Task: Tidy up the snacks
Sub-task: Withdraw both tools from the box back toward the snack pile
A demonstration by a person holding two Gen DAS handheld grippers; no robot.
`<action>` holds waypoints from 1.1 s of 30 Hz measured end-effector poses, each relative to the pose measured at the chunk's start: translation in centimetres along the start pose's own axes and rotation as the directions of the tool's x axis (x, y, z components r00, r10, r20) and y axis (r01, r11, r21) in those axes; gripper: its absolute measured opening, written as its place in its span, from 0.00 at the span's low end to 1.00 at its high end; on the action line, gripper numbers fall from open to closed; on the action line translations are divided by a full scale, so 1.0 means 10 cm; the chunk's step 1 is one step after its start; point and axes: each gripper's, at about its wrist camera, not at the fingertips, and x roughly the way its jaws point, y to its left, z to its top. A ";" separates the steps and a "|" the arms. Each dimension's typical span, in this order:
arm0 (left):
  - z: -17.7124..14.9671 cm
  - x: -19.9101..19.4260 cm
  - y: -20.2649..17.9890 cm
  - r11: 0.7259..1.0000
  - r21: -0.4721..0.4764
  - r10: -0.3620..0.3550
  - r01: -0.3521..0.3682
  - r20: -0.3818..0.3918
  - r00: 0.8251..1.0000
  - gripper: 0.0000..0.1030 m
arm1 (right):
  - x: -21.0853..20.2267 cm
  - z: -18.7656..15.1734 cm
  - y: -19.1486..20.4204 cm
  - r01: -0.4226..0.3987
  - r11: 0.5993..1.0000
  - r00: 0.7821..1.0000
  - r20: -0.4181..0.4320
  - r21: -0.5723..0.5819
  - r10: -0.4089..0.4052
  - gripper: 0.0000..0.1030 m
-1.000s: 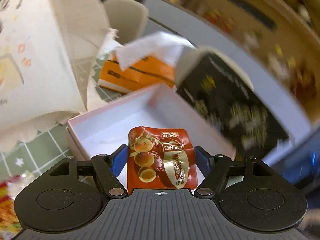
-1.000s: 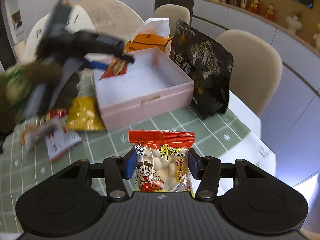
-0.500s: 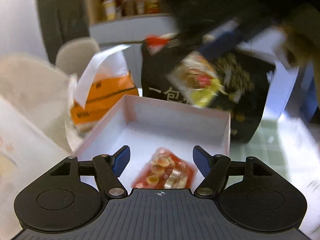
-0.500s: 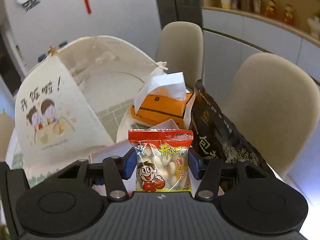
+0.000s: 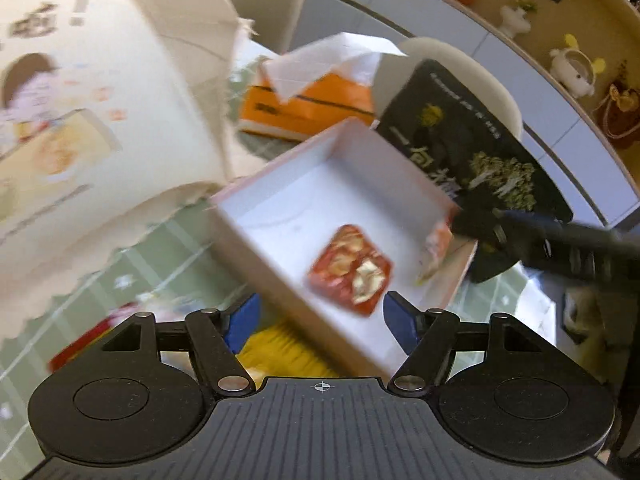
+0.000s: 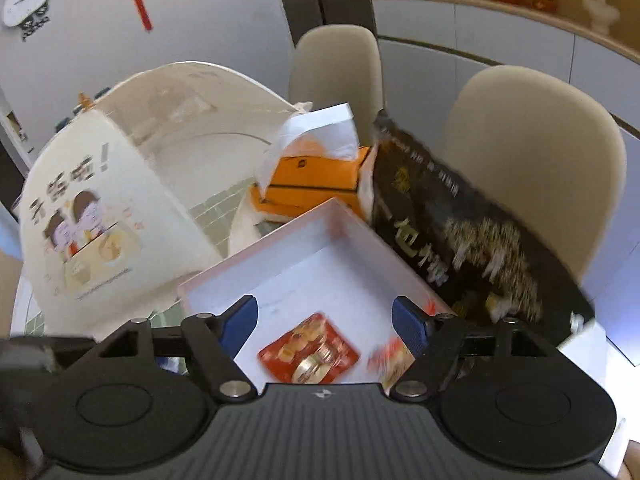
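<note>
Tablecloth (image 5: 168,248), green with pale grid lines, covers the table under everything. Biggest on it is the cream paper bag (image 6: 120,200) with a cartoon print, lying on its side left of the pink box (image 5: 264,272). A black snack bag (image 6: 460,248) leans against the box's right wall, and an orange tissue box (image 6: 316,184) with a white tissue pulled up sits just behind the box. The pink box stands open with a white inside. On its floor lies a red snack packet (image 5: 352,270), flat. A second small packet (image 5: 434,246), red and white and blurred, is at the box's right wall; whether it rests on the floor I cannot tell. A yellow packet (image 5: 280,348) lies on the cloth just outside the box's near wall. The right gripper (image 6: 325,322) is over the box; its jaws have just been opening and stand apart with nothing between them. The left gripper (image 5: 322,322) has its jaws wide apart too, empty, over the box's near edge.
</note>
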 end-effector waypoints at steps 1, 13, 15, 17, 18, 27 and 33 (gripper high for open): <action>-0.04 -0.06 0.08 1.000 -0.008 0.016 -0.015 0.016 1.000 0.72 | -0.07 -0.14 0.05 0.019 1.000 1.000 0.010 -0.014 -0.018 0.73; -0.26 0.13 0.44 0.999 0.033 -0.022 0.023 -0.017 1.000 0.62 | -0.02 -1.30 0.76 -0.007 1.000 0.992 -0.127 -0.006 0.006 0.73; -0.27 0.21 0.47 0.998 0.051 -0.023 0.024 -0.021 1.000 0.59 | 0.10 -1.26 0.90 0.023 0.999 0.993 -0.114 -0.030 -0.026 0.73; -0.26 0.21 0.50 0.997 0.067 -0.041 0.043 -0.020 0.999 0.55 | 0.16 -1.22 1.00 0.045 0.998 0.995 -0.083 -0.044 -0.049 0.73; -0.26 0.20 0.52 0.996 0.080 -0.048 0.050 -0.028 0.998 0.53 | 0.21 -1.20 1.05 0.064 0.996 0.995 -0.070 -0.054 -0.067 0.73; -0.62 0.04 0.63 0.943 0.210 -0.215 0.257 -0.203 0.955 0.29 | 0.23 -1.41 1.28 -0.014 0.995 0.987 -0.161 -0.099 -0.002 0.45; -1.04 -0.04 0.54 0.902 0.157 -0.358 0.402 -0.248 0.900 0.29 | -0.14 -1.86 1.27 -0.036 0.998 0.963 -0.269 -0.053 0.021 0.38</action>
